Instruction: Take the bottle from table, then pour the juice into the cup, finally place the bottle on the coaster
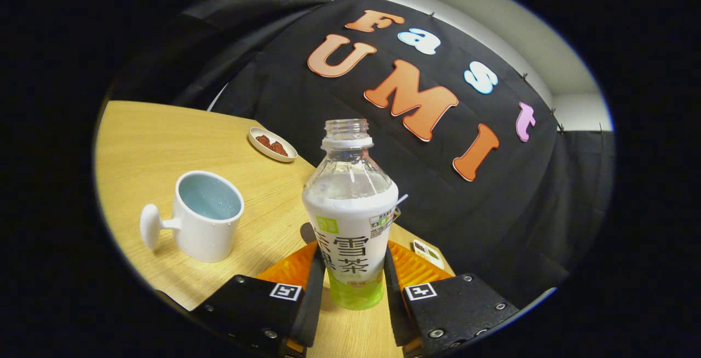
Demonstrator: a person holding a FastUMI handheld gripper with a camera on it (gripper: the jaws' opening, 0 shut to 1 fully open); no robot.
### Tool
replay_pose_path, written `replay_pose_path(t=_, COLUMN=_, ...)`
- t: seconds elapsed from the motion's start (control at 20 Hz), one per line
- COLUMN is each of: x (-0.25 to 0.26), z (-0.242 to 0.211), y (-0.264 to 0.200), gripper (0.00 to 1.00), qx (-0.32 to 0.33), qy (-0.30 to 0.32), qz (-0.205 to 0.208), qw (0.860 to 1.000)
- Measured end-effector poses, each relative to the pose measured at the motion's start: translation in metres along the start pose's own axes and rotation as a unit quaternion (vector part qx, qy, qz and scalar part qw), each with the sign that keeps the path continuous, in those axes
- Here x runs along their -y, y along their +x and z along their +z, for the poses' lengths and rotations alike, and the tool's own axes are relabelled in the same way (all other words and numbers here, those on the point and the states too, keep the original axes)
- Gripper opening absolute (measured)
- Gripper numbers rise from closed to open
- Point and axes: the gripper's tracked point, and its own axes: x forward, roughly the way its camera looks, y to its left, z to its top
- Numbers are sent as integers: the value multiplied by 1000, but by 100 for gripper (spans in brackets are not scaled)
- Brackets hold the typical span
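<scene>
An uncapped clear bottle (350, 221) with a white and green label stands upright between my fingers. My gripper (350, 287) is shut on its lower body, both fingers pressing its sides. A white cup (205, 215) with a knob handle and pale blue inside stands on the wooden table (148, 139), left of the bottle and apart from it. An orange coaster (416, 267) lies flat behind the bottle, showing on both sides of it just beyond my fingers.
A small white dish (272, 144) with red pieces sits far back near the table's edge. A small card (428, 253) lies by the coaster's right side. The table edge runs close behind the bottle, with the black cloth wall beyond.
</scene>
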Motion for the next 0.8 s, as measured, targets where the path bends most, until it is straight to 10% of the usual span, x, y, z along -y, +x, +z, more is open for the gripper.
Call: replay_pose_path(t=0.8, x=-11, z=0, y=10, gripper=54, qx=38, qy=-257, qz=-22, qw=965)
